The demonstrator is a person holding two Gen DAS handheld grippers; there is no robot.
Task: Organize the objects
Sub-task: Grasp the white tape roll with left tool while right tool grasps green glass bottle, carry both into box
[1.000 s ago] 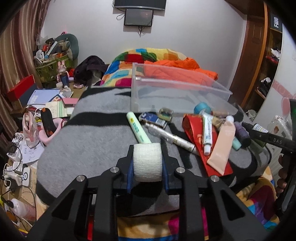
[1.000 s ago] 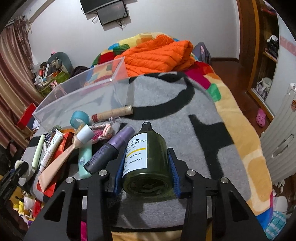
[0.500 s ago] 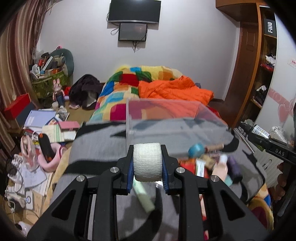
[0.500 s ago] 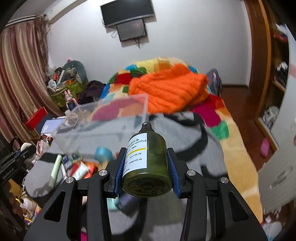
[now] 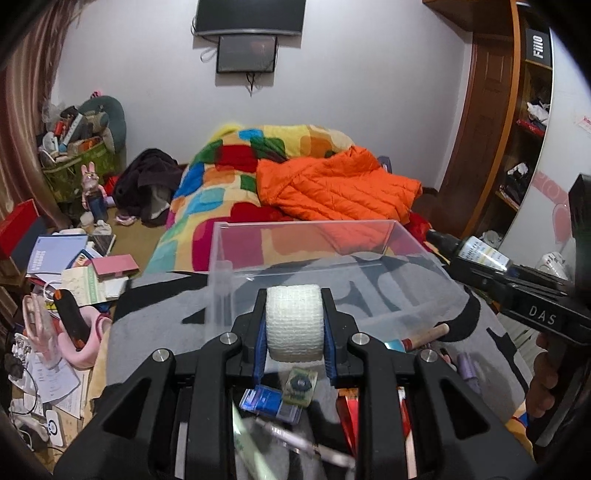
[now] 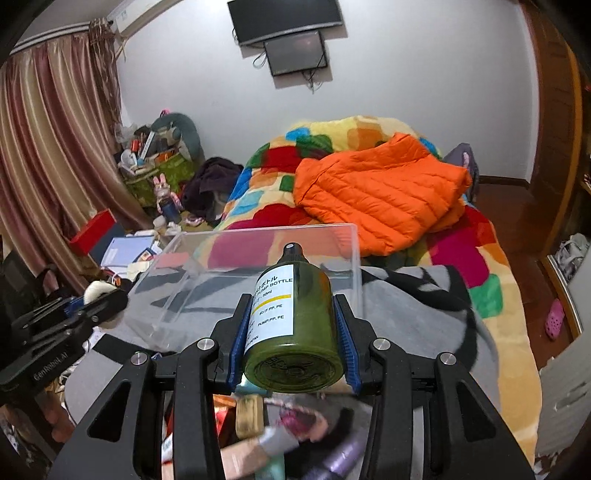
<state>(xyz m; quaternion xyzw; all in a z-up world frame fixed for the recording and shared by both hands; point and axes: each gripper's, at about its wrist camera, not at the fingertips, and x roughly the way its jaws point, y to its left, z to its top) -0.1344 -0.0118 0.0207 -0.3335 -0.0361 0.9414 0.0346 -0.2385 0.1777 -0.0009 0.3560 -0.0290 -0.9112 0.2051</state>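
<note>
A white-walled bedroom with a dark screen (image 5: pixel 250 16) mounted high, a bed under a multicoloured quilt (image 5: pixel 236 173), striped curtains (image 6: pixel 48 155) at left, wooden shelving (image 5: pixel 524 147) at right, and a cluttered floor (image 5: pixel 62 258).

Left gripper (image 5: pixel 295 325) and right gripper (image 6: pixel 291 325) side by side, angled downward, jaws clamped.

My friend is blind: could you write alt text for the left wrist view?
A black two-finger gripper clamps a white gauze roll above a clear plastic bin on a grey-and-black blanket. Small toiletries lie below; an orange puffer jacket is behind.
</note>
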